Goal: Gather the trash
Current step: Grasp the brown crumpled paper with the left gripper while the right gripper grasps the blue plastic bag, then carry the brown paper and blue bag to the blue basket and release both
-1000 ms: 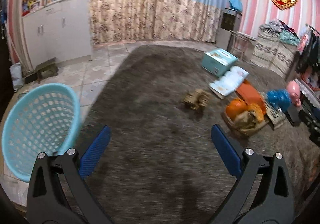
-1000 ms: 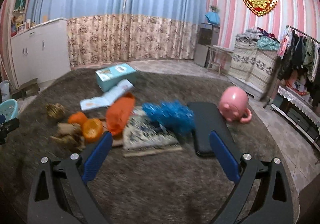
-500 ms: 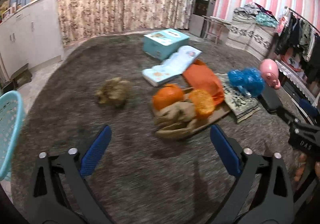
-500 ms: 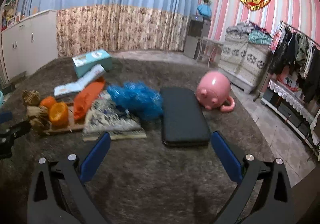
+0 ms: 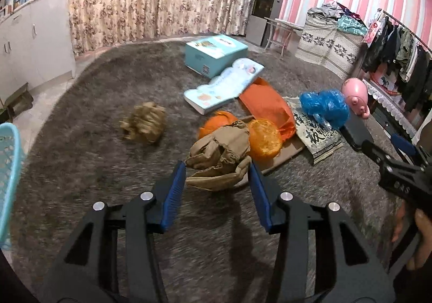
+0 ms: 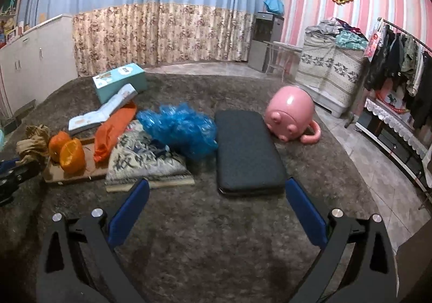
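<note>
A crumpled brown paper wad (image 5: 220, 153) lies on the grey rug beside orange peels (image 5: 263, 138). My left gripper (image 5: 217, 172) is half closed, its blue pads on either side of the wad's near edge, not clamped on it. A second brown paper ball (image 5: 144, 124) lies further left. A crumpled blue plastic bag (image 6: 181, 128) sits on a printed cloth (image 6: 143, 160). My right gripper (image 6: 216, 192) is wide open and empty, low over the rug before a dark flat case (image 6: 247, 151). It also shows in the left wrist view (image 5: 399, 157).
A turquoise basket (image 5: 8, 168) stands at the left rug edge. A teal box (image 5: 214, 53), an open book (image 5: 224, 85), an orange bag (image 5: 266, 105) and a pink piggy bank (image 6: 291, 114) lie on the rug. A cabinet and clothes rack line the walls.
My left gripper swung right from the basket, advanced to the brown paper wad, and its jaws narrowed around it. My right gripper drifted right toward the dark case and stayed open.
</note>
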`<move>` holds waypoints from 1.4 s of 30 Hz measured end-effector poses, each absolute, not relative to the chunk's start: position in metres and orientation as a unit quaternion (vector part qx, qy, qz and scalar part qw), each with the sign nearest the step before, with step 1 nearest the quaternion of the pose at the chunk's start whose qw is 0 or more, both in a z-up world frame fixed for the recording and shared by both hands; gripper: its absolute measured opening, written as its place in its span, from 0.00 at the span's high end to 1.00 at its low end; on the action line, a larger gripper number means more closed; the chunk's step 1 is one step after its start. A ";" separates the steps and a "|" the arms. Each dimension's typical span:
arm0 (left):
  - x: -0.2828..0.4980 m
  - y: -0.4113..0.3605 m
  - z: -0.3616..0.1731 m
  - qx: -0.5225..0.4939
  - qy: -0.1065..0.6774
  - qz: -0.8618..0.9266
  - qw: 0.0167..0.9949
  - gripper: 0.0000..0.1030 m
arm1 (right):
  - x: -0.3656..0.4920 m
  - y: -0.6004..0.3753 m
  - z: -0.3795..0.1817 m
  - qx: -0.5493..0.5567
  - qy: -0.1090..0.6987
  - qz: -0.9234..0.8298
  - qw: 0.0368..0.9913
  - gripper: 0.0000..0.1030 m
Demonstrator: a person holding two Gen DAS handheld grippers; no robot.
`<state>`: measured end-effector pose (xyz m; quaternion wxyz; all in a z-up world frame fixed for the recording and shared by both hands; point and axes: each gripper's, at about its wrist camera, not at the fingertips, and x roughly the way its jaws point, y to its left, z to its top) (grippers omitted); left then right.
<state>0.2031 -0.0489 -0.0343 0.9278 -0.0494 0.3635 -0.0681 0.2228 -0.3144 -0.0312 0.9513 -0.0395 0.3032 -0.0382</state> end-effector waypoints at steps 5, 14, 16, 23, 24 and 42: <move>0.189 -0.017 -0.021 -0.036 0.345 -0.030 0.937 0.55 | 0.241 -0.306 -0.025 -0.043 0.294 -0.028 0.954 0.04; 0.173 0.057 -0.012 -0.058 0.337 0.038 0.939 0.55 | 0.289 -0.297 -0.034 -0.047 0.323 -0.016 0.945 0.05; 0.169 0.068 -0.010 -0.057 0.334 0.048 0.940 0.55 | 0.296 -0.296 -0.037 -0.044 0.331 -0.012 0.943 0.10; 0.160 0.098 -0.007 -0.072 0.327 0.066 0.940 0.55 | 0.306 -0.285 -0.051 -0.048 0.366 0.026 0.929 0.56; 0.158 0.101 -0.006 -0.072 0.326 0.067 0.940 0.55 | 0.305 -0.284 -0.051 -0.049 0.366 0.028 0.929 0.58; 0.129 0.159 0.014 -0.085 0.292 0.095 0.948 0.55 | 0.241 -0.204 0.007 -0.031 0.281 0.065 0.957 0.65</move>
